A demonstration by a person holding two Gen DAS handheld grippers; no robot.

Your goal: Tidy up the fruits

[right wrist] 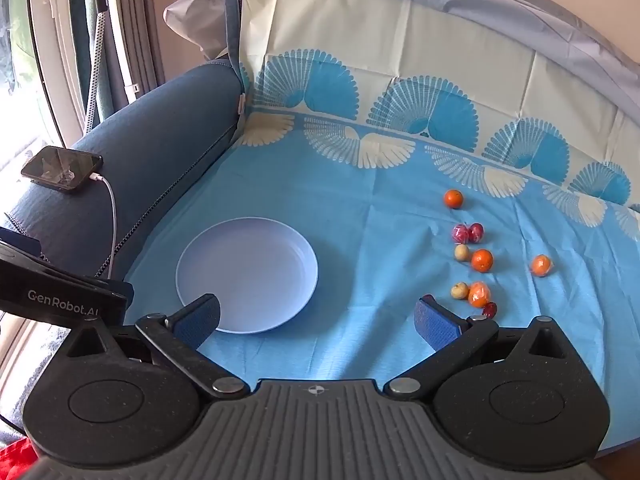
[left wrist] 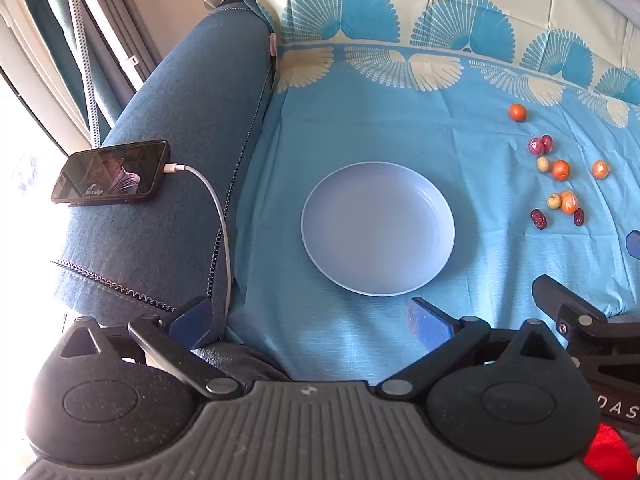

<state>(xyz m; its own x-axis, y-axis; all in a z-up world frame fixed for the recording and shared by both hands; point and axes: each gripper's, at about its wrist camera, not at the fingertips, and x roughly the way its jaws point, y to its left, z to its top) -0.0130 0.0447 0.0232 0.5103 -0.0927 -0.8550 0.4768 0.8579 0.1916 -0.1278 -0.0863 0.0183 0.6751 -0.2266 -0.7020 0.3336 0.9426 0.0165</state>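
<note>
One "GenRobot.AI" label [right wrist: 63, 307], left tongs [right wrist: 60, 280]

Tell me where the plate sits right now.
The plate lies empty on the blue cloth, left of the scattered fruit and right of the sofa arm in both wrist views.

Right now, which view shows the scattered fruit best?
The right wrist view: the fruit sits well inside the frame on the blue cloth, though the nearest dark red pieces hide partly behind a jaw. The left wrist view pushes the same fruit toward its right edge, smaller, but shows both dark red pieces.
</note>
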